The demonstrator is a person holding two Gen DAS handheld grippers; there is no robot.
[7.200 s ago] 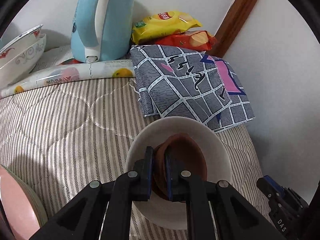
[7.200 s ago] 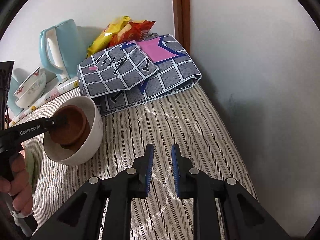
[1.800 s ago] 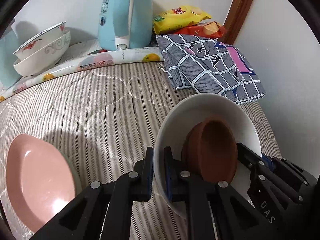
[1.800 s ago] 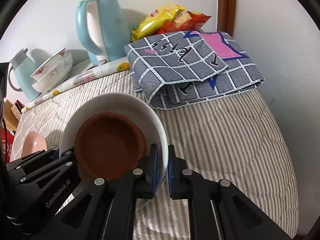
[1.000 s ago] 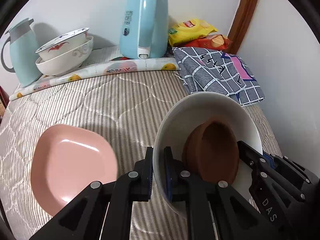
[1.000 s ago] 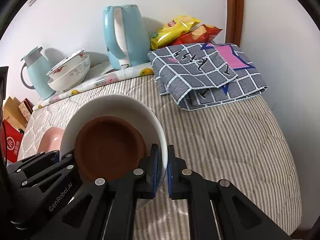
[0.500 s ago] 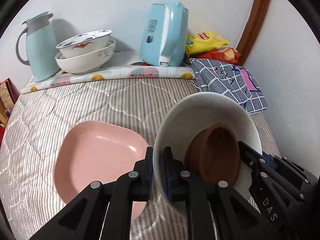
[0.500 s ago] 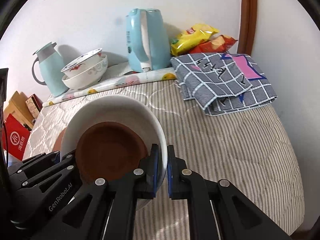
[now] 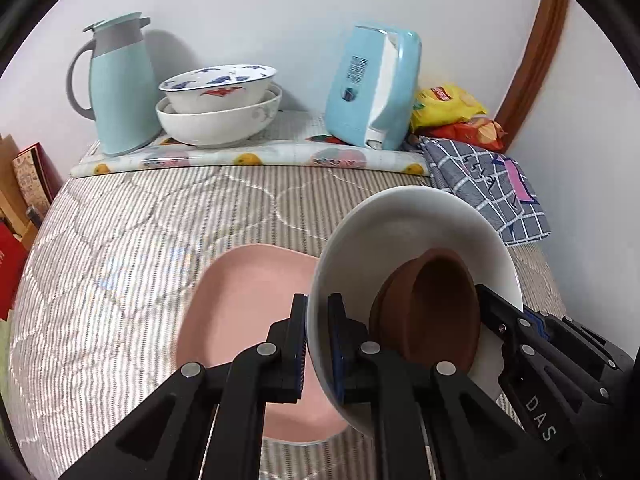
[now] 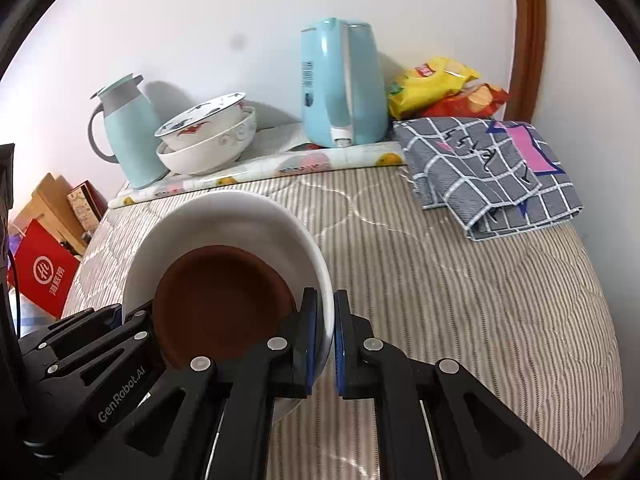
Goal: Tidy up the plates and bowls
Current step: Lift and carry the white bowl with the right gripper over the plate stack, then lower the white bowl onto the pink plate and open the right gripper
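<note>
Now the white bowl, brown bowl nested inside, has travelled from the bed's right edge to above the pink plate; left gripper and right gripper fingers remain clamped on opposite rims; lowering appears next

From my left wrist camera, the white bowl hides the near right part of the pink plate. From my right wrist camera the plate is wholly hidden, so I cannot tell whether bowl and plate touch. The brown bowl hides the white bowl's floor.
</note>
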